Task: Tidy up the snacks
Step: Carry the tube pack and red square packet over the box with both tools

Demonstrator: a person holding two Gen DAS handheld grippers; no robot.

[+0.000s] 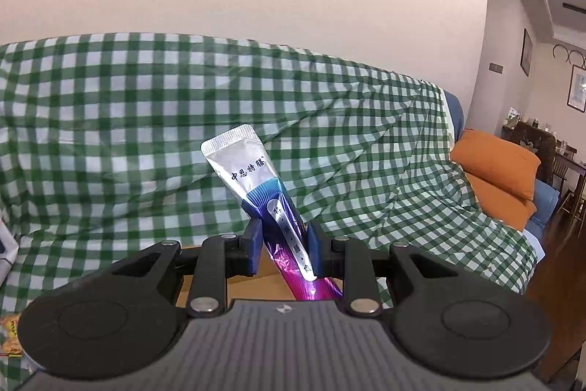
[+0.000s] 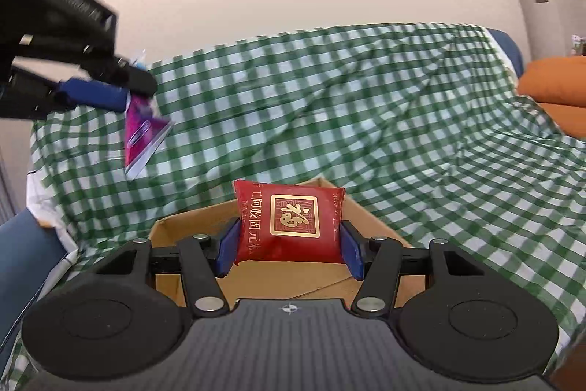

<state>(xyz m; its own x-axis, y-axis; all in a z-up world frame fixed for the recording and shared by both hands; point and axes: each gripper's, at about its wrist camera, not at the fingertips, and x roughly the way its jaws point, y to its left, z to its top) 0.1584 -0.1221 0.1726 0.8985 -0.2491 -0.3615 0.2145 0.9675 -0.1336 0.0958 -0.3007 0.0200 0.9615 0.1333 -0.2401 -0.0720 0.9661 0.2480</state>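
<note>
Left gripper [image 2: 124, 94] clamped on a purple and silver stick sachet [image 1: 263, 185], raised before the green checked sofa cover [image 2: 329, 98], right gripper [image 2: 289, 244] clamped on a red snack packet [image 2: 293, 220] above an open cardboard box [image 2: 366, 207], orange cushion [image 2: 553, 79] far right.

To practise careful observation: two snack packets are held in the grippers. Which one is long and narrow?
The purple-and-silver stick packet in the left gripper; the red packet in the right gripper is squat and pillow-shaped.

Both wrist views face the checked cloth [image 1: 146, 120] [image 2: 366, 105] closely.
</note>
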